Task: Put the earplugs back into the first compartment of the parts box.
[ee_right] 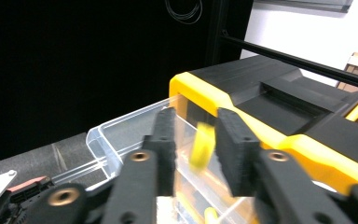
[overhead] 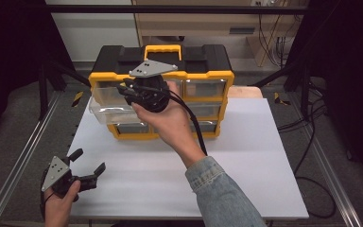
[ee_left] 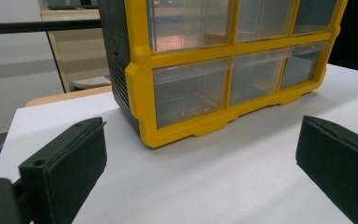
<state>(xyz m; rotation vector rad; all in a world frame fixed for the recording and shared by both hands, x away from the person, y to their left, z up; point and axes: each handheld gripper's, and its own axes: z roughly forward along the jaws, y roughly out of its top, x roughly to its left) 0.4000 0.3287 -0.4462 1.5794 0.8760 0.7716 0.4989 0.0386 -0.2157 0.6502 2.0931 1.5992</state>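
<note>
Right gripper [ee_right: 195,140] slightly open over the pulled-out clear drawer [ee_right: 121,135] — small yellow piece [ee_right: 201,145] loose between its jaws

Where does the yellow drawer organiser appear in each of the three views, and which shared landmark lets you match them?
High view: the yellow drawer organiser stands top centre, at the far side of the white table.
Left gripper view: upper centre and right, front face toward the camera.
Right gripper view: right half, seen from above its top.
Shared landmark: its yellow left corner, bordering the clear drawers.
</note>
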